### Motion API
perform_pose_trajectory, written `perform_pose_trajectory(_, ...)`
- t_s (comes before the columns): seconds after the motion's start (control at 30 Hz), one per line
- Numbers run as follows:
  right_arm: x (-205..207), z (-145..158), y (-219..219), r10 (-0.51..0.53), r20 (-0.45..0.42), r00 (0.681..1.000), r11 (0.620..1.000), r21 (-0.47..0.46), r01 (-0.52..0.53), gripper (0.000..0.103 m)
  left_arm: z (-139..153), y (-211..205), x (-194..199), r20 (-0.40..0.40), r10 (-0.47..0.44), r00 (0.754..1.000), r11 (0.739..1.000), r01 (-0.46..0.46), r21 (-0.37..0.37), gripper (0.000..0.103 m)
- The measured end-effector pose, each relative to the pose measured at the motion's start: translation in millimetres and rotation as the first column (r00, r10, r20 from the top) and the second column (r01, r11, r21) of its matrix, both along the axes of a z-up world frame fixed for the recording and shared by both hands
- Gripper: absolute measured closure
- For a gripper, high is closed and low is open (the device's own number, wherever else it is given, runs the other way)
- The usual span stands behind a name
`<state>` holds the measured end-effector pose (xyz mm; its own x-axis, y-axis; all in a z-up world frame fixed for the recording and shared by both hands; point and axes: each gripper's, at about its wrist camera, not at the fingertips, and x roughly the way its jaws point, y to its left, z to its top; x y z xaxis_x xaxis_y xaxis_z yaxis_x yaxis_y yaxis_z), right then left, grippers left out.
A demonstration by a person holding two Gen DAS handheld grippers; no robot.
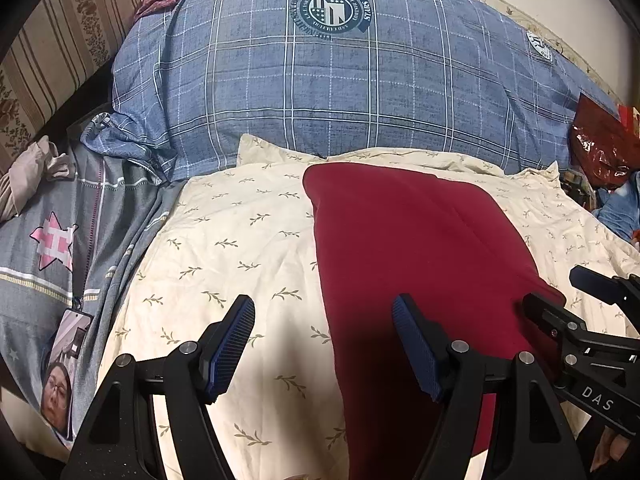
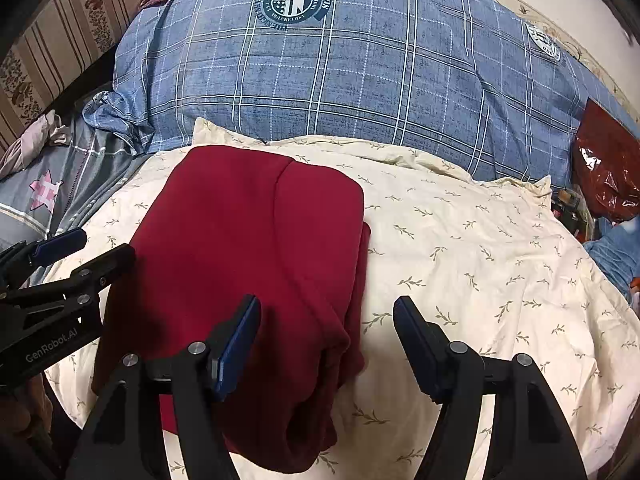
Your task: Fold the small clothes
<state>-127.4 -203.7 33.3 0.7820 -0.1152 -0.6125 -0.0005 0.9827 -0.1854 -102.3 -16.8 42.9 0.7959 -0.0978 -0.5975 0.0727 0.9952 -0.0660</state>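
Observation:
A dark red garment (image 1: 416,248) (image 2: 248,248) lies folded lengthwise on a cream leaf-print pillow (image 1: 224,248) (image 2: 480,264). My left gripper (image 1: 324,320) hovers open over the garment's near left edge, nothing between its blue pads. My right gripper (image 2: 328,320) hovers open over the garment's near right edge, where folded layers show. Each gripper also appears in the other's view: the right gripper (image 1: 560,292) at the right border, the left gripper (image 2: 100,248) at the left border. Neither touches the cloth.
A big blue plaid quilt (image 1: 340,88) (image 2: 340,80) is piled behind the pillow. A grey star-print sheet (image 1: 52,248) with a phone (image 1: 66,368) on it lies left. A shiny red bag (image 1: 600,152) and blue cloth (image 2: 616,252) sit at the right. A striped headboard (image 1: 52,48) stands far left.

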Motion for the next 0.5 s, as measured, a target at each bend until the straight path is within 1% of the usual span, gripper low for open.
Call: perform_pose_trajectory(0.5,-0.6,1.4,0.3,0.001,0.000,1.000,1.000,0.003,-0.001,0.033,2.6,-3.0,-3.1,0.013,-0.002,1.000,1.000,0.002,0.009,0.032)
